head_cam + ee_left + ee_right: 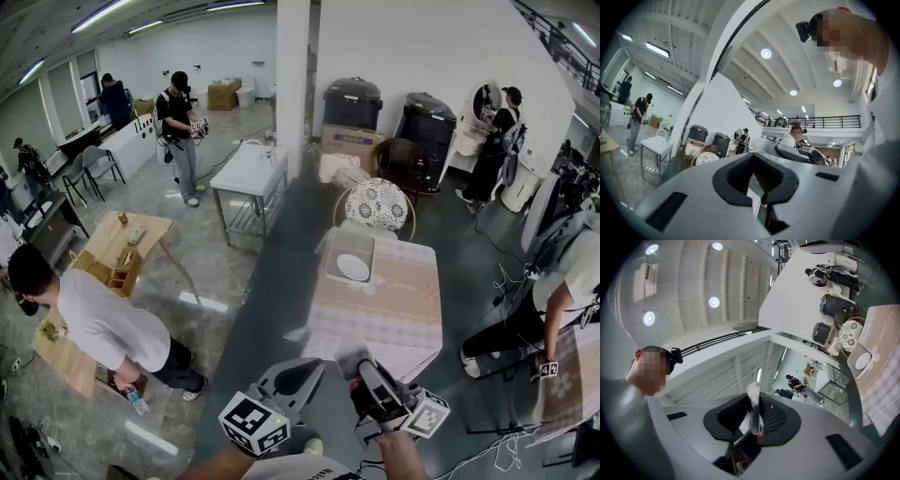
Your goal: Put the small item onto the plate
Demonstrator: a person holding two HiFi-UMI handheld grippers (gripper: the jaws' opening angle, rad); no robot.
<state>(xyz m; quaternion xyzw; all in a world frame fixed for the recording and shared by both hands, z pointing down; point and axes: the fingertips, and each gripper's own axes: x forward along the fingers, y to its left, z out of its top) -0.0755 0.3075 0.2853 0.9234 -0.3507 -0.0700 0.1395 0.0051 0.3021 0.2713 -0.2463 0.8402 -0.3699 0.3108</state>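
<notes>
A white plate (pixel 352 267) lies in a pale tray (pixel 334 246) at the far end of the table with the pink checked cloth (pixel 394 314); the right gripper view also shows the plate (pixel 862 361). Both grippers are held low, short of the table's near edge. My right gripper (pixel 359 366) (pixel 753 420) is shut on the small item (pixel 752 406), a thin white packet with a bit of red at its base, standing upright between the pads. My left gripper (pixel 306 367) (pixel 757 187) holds nothing; a narrow gap shows between its pads.
A patterned round chair (pixel 378 204) stands behind the table. A person in white sits at the right (pixel 567 281), close to the table's right side. Another person (pixel 103 323) bends over a wooden table (pixel 117 248) at the left. A white sink stand (pixel 248 173) is further back.
</notes>
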